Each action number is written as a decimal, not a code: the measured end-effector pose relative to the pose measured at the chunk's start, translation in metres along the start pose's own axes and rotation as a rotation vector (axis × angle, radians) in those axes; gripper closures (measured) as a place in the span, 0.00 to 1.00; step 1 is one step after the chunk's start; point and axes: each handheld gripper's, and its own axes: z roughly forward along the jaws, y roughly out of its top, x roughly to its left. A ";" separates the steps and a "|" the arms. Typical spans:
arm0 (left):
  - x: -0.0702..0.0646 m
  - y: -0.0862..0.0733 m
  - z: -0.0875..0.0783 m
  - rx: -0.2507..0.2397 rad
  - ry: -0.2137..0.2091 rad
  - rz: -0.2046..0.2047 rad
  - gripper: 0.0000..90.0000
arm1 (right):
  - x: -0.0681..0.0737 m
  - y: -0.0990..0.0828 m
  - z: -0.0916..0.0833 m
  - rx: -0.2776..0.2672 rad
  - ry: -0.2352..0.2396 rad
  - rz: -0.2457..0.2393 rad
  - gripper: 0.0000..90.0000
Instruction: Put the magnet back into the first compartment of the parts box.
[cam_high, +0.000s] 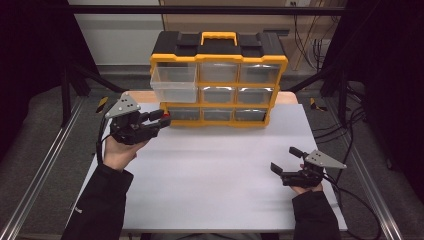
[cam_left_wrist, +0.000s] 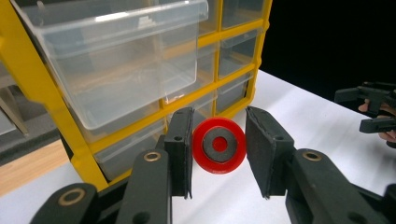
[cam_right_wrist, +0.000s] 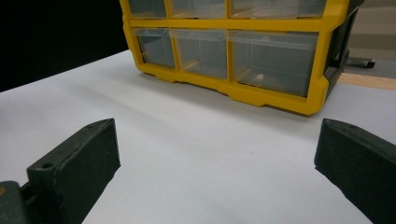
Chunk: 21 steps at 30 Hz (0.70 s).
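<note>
red disc (cam_left_wrist: 219, 145) clamped in left tool (cam_left_wrist: 218, 151); right tool (cam_right_wrist: 217, 163) wide open.

Bright table (cam_high: 215, 165) under overhead light, dark surroundings, soft blur throughout

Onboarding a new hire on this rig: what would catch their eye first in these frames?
Likely the yellow and black drawer cabinet at the table's far edge, with its clear top-left drawer pulled out. Next, the red disc with a grey centre clamped between the left gripper jaws just in front of that drawer. The right gripper rests open on the white table, near right.
</note>
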 end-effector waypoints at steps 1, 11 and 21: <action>0.000 0.002 0.000 -0.003 0.000 -0.001 0.69 | 0.000 0.000 0.000 -0.001 -0.001 -0.001 0.01; -0.002 0.019 0.001 -0.018 0.005 0.017 0.69 | 0.000 0.000 0.000 0.000 0.001 0.000 0.01; -0.002 0.030 0.006 -0.014 0.014 0.025 0.69 | 0.000 0.000 0.000 0.000 0.001 -0.001 0.01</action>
